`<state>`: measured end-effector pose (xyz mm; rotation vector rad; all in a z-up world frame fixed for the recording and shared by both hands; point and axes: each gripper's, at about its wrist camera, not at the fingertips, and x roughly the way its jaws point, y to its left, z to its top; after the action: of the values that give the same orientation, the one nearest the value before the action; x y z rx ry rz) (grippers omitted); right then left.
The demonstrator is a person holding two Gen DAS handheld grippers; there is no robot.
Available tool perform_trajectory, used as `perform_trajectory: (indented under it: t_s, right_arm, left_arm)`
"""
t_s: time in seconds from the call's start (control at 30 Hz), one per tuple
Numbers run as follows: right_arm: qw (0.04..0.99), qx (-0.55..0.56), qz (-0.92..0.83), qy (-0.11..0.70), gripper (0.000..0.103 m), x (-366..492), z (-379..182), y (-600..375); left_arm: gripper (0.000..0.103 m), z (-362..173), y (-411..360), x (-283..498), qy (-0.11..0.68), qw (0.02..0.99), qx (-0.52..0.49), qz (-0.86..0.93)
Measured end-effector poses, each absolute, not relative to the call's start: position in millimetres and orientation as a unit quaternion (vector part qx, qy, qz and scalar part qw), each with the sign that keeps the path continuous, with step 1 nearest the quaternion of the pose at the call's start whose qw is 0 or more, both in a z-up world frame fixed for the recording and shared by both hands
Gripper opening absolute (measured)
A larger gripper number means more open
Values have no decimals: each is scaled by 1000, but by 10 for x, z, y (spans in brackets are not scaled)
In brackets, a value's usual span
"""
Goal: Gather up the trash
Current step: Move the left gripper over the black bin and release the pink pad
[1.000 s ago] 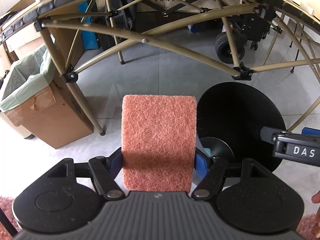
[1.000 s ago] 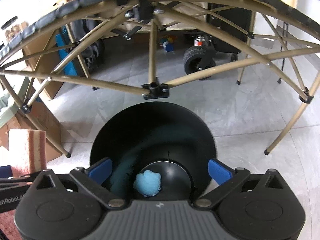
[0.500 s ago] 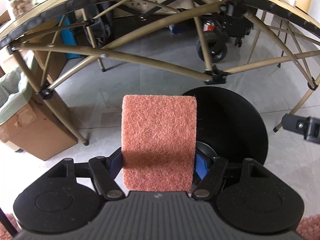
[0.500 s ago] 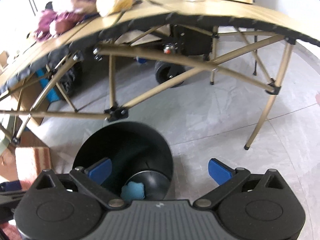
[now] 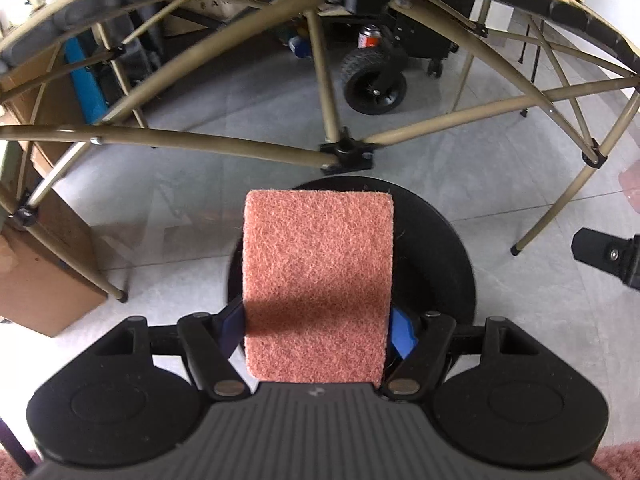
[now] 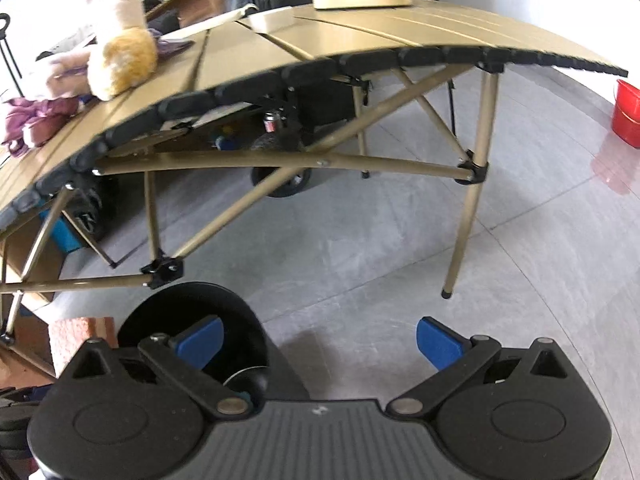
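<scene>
My left hand-held gripper (image 5: 316, 330) clamps the reddish scouring pad (image 5: 318, 276) by its side edges, held flat directly above the black bin (image 5: 444, 256) so a release should drop it in. My right hand-held gripper (image 6: 318, 340) stands spread and empty beside the bin. What the bin holds is hidden, possibly something blue. The counter (image 6: 360, 40) stands beyond.

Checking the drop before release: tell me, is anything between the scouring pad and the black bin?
Nothing visible. The left gripper holds the scouring pad directly over the open mouth of the black bin, with only air between them.
</scene>
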<state>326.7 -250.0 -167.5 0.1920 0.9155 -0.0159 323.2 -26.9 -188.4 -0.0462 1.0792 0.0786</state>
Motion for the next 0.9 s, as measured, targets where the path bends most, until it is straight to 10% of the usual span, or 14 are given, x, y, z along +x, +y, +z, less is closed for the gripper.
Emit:
perform_trajectory:
  t_s: [0.73,0.9]
  right_arm:
    - [887,116,-50,445,103,3278,-1776,-2716]
    - [887,118,-49,444,103,3275,-1775,-2721]
  left_arm:
    - [73,-2198,-556,3558,564,823,-49,44]
    - [103,-2189,-544,3560,563,823,-41,60]
